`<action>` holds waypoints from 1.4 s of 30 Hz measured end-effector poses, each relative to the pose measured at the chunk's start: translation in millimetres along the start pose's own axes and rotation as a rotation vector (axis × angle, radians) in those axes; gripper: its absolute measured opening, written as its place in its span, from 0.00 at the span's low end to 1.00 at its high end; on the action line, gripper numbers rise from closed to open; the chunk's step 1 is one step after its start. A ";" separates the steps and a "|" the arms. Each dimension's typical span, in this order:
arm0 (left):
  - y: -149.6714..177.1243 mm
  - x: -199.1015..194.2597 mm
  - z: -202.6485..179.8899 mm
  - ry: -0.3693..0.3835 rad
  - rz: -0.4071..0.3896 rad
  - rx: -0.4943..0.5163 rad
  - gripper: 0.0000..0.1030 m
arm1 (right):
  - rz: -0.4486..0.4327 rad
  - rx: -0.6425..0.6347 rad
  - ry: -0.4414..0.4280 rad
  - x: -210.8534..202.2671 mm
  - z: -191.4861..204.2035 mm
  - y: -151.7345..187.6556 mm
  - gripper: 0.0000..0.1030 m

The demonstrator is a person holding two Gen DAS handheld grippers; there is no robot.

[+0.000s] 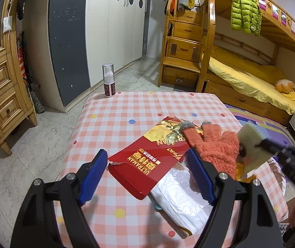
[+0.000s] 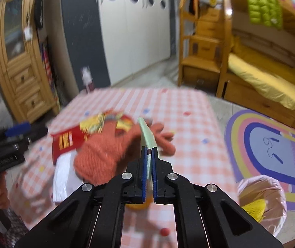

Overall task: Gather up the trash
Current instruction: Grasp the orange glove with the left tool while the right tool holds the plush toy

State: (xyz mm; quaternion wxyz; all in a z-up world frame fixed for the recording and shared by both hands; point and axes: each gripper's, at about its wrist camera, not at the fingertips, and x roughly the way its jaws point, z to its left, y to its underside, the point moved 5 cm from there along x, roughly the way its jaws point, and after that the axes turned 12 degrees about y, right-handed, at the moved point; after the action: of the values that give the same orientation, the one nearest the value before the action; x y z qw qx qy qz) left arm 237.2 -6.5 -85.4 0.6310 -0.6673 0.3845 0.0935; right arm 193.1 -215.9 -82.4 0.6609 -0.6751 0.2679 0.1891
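Right gripper (image 2: 149,150) jaws clenched on a thin green card (image 2: 147,134), lifted beside the orange glove (image 1: 215,144) for binning; left gripper (image 1: 147,161) jaws released, waiting over the red Ultraman box (image 1: 143,165).

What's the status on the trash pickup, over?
Right tongs shut on flat green card, lifted. Left tongs open over red box. Orange glove lies across the box. Lined bin at right.

"ULTRAMAN" on the red box (image 1: 145,165)
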 end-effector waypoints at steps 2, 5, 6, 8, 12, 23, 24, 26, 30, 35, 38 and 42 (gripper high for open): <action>0.8 1.4 -4.5 0.009 0.002 0.008 0.77 | -0.019 0.033 -0.015 -4.4 -10.0 -3.7 0.04; 1.7 3.6 -13.2 0.033 0.003 0.025 0.80 | -0.055 0.060 -0.018 -9.9 -17.4 -8.8 0.04; 2.1 4.5 -18.2 0.048 0.005 0.034 0.81 | -0.067 0.067 -0.015 -12.2 -19.2 -10.3 0.04; 3.0 7.2 -28.2 0.070 0.009 0.054 0.85 | -0.093 0.089 -0.007 -16.8 -23.6 -13.4 0.04; 10.6 24.6 -56.3 0.107 0.064 0.122 0.86 | -0.108 0.126 0.007 -18.5 -34.6 -16.9 0.04; 7.6 78.9 -104.2 0.100 0.154 0.183 0.85 | -0.094 0.172 0.022 -15.3 -49.6 -14.8 0.04; 7.7 85.8 -105.8 0.073 0.162 0.200 0.84 | -0.091 0.172 0.020 -14.6 -49.5 -14.5 0.04; 10.4 96.7 -104.7 0.031 0.195 0.219 0.73 | -0.088 0.170 0.020 -14.2 -49.1 -13.6 0.04; 6.0 98.1 -94.2 0.030 0.188 0.185 0.41 | -0.093 0.171 0.019 -15.7 -49.4 -12.8 0.04; -27.3 50.9 -87.2 0.198 0.005 0.081 0.16 | -0.130 0.207 0.023 -23.8 -57.9 -15.2 0.04; -40.5 21.9 -80.8 0.261 -0.087 0.054 0.15 | -0.134 0.217 0.028 -23.5 -60.4 -15.5 0.04; -39.9 7.1 -77.2 0.321 -0.108 0.021 0.15 | -0.138 0.217 0.034 -24.7 -60.5 -15.3 0.04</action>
State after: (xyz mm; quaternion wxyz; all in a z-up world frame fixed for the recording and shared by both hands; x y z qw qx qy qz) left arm 239.5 -83.6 -44.7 0.5726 -0.6868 0.4447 -0.0524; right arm 177.1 -273.6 -51.9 0.7371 -0.6193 0.2508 0.1017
